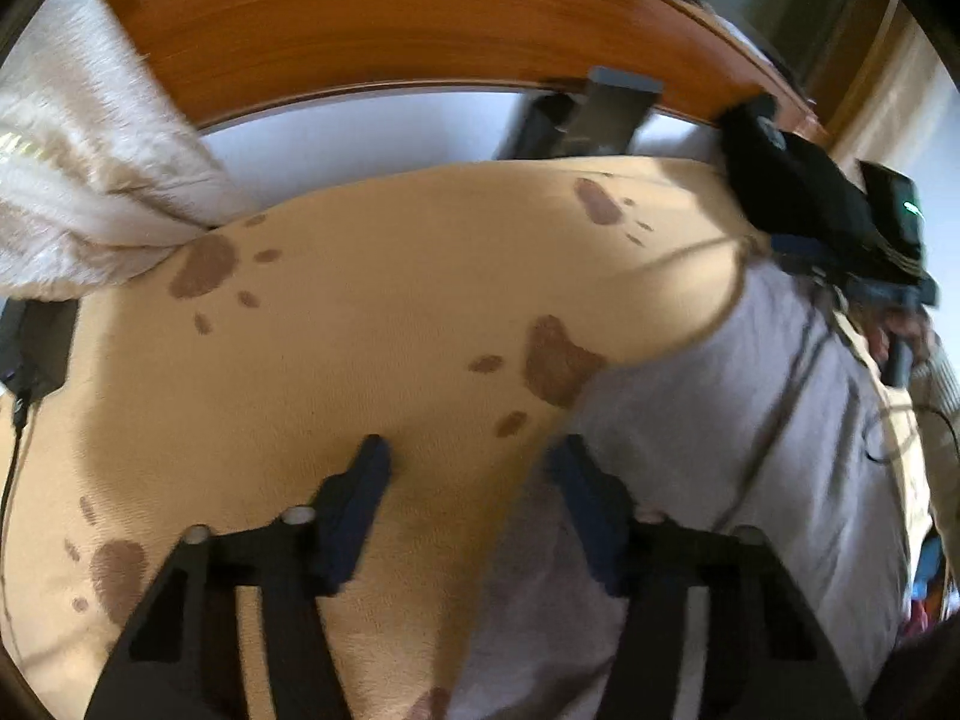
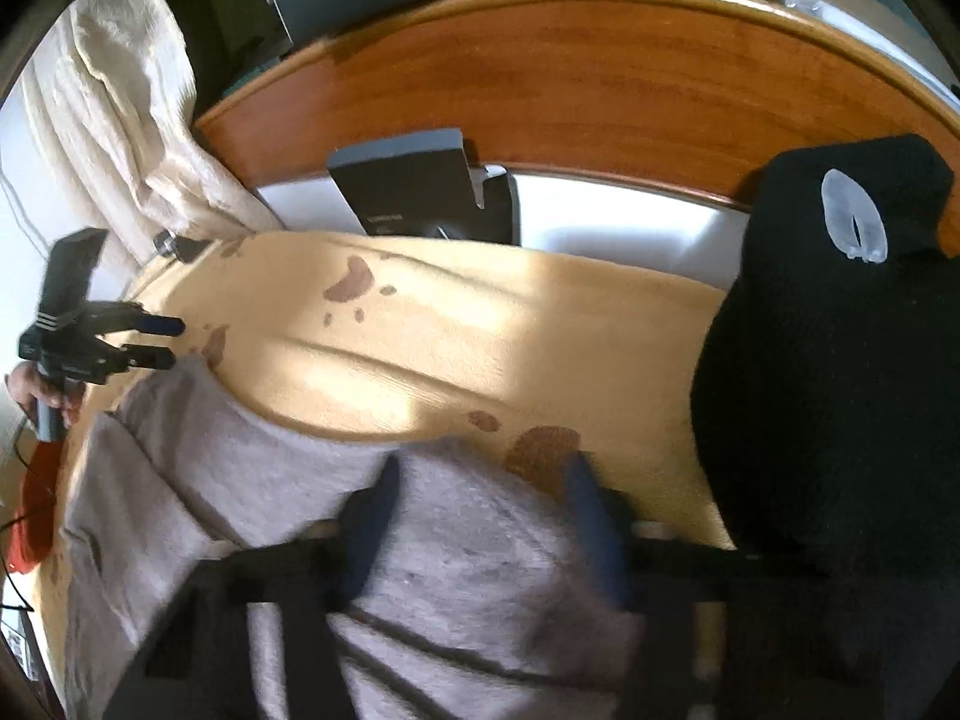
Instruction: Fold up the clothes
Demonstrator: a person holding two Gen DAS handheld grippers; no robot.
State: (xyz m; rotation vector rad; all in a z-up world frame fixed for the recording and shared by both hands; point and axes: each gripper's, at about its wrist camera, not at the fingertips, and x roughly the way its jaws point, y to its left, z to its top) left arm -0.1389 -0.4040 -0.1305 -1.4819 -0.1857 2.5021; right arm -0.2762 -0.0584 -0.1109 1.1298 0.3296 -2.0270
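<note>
A pale grey garment [image 1: 750, 420] lies spread on a tan blanket with brown paw prints [image 1: 360, 330]. It also shows in the right wrist view [image 2: 468, 570]. My left gripper [image 1: 471, 450] is open and empty, hovering over the blanket at the garment's left edge. In the right wrist view the left gripper [image 2: 168, 342] shows at the far left, open. My right gripper [image 2: 480, 474] is open, its jaws either side of a raised fold of the grey garment, not closed on it. The blanket [image 2: 480, 330] stretches beyond.
A wooden headboard [image 1: 390, 24] runs along the back. A cream curtain [image 1: 78, 168] hangs at the left. A black folded garment [image 2: 840, 360] lies at the right, with a clear plastic hook [image 2: 852, 216] on it. Dark boxes [image 2: 420, 192] lean against the headboard.
</note>
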